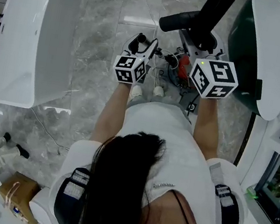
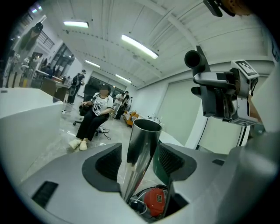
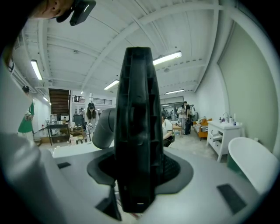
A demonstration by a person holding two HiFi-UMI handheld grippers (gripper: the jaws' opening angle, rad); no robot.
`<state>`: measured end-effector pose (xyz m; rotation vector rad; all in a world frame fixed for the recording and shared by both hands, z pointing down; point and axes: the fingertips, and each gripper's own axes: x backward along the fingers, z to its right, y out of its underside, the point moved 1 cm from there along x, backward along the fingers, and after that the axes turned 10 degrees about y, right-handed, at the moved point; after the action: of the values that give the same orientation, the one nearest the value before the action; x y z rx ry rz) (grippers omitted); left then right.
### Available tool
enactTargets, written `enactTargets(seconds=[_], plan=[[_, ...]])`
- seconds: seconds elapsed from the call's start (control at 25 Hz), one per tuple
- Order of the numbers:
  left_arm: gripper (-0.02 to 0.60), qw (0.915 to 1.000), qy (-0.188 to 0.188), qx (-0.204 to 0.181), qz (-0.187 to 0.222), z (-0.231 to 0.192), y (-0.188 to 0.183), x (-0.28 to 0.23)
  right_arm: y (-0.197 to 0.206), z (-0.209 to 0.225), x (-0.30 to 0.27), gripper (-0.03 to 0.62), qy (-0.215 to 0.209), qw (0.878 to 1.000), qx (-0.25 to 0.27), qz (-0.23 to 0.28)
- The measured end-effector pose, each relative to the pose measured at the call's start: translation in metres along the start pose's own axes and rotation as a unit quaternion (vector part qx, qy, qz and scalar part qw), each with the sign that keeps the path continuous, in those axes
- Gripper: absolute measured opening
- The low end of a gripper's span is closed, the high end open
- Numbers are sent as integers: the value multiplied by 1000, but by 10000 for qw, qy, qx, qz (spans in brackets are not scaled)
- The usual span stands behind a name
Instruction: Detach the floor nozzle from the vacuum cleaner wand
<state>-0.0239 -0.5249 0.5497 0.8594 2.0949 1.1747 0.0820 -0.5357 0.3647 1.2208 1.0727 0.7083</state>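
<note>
The wand (image 2: 142, 148), a bare silvery metal tube, stands between the jaws of the left tool (image 2: 141, 158). Its long axis runs up and away from that tool, leaning a little to the right in the left gripper view, and its open round mouth points upward. Nothing is fitted on that mouth. The left tool's jaws are spread wide. A gap is seen between the left pad and the tube, so the wand is bracketed rather than clamped.

The floor nozzle (image 3: 138, 131), a black ribbed body, is gripped by the right tool (image 3: 138, 169), whose jaws are closed against its two sides. It is seen edge-on in the right gripper view with its long axis upright, rising well above the jaws. A grey curved neck (image 3: 103, 129) juts from it to the left.

In the head view the nozzle is held off the marble floor (image 1: 95, 32) ahead of the person, its black body slanting toward the upper right. The nozzle and the wand are apart, one in each tool. A white tub (image 1: 25, 36) stands at the left.
</note>
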Motion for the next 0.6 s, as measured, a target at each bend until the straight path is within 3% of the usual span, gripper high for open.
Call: enactTargets(seconds=[0.28, 0.6], plan=[[285, 9988, -184, -77, 444, 11, -25, 38, 11, 7, 3, 222, 41, 9999, -74, -67], [285, 9943, -282, -556, 863, 38, -82, 68, 32, 10, 6, 222, 89, 9996, -123, -252]])
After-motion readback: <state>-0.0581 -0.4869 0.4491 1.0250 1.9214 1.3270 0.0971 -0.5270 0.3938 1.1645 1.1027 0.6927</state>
